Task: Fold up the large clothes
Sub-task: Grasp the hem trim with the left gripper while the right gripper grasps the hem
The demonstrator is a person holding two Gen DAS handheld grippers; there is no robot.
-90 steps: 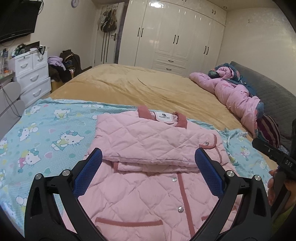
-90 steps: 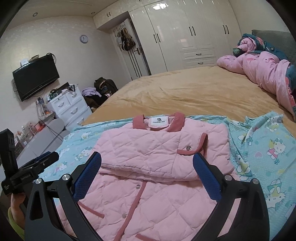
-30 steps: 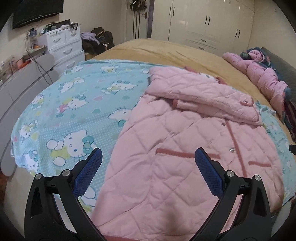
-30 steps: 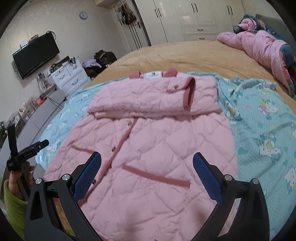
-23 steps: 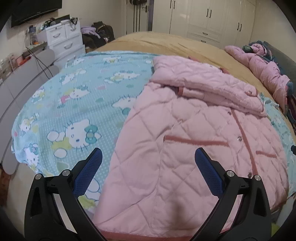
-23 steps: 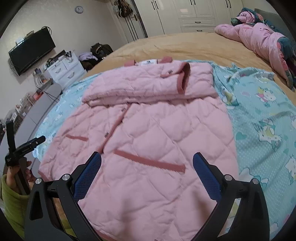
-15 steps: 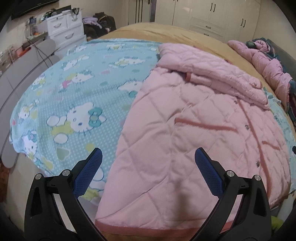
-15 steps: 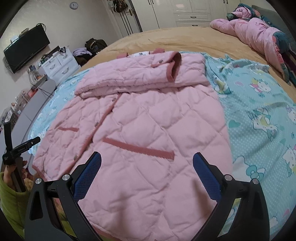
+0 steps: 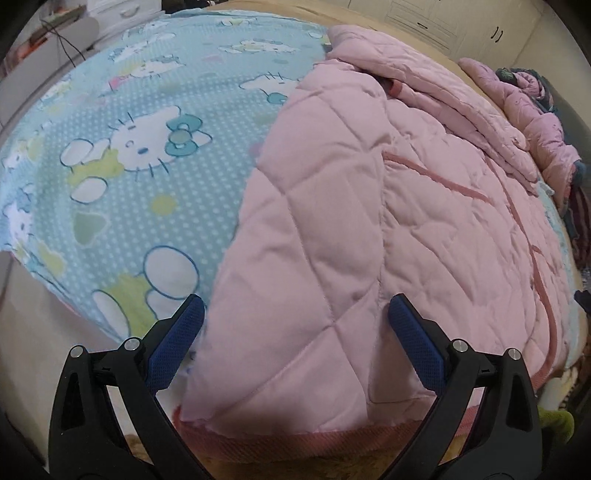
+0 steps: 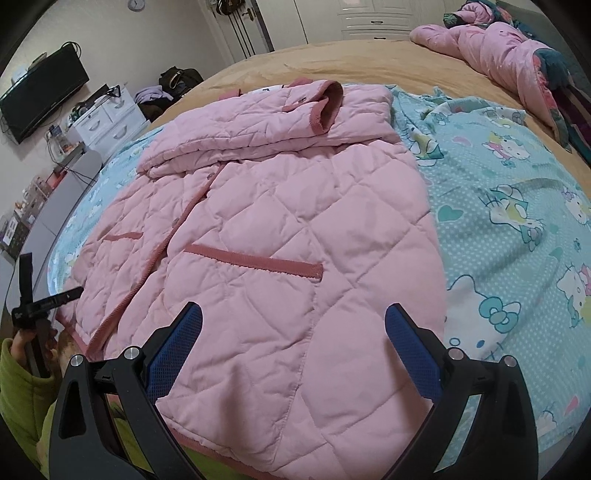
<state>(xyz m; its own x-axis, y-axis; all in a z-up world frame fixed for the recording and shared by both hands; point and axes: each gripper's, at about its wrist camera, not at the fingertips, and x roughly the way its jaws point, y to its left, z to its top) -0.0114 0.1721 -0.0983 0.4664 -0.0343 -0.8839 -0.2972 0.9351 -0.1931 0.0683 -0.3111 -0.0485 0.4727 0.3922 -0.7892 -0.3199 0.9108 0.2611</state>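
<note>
Hello Kitty blanket (image 9: 147, 155) under pink coat (image 10: 266, 236)

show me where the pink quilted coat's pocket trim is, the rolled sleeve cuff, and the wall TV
pocket trim (image 10: 255, 260): right wrist view, middle of the dark pink strip on the coat front.
sleeve cuff (image 10: 330, 107): right wrist view, ribbed rim of the cuff opening.
TV (image 10: 40, 96): right wrist view, centre of the black screen.

Pink jacket (image 9: 369, 221): hem's near edge hidden behind left gripper (image 9: 295, 328) frame; wardrobe (image 9: 424, 18) cut off at top; shelf clutter (image 10: 22, 218) too small to ID.
</note>
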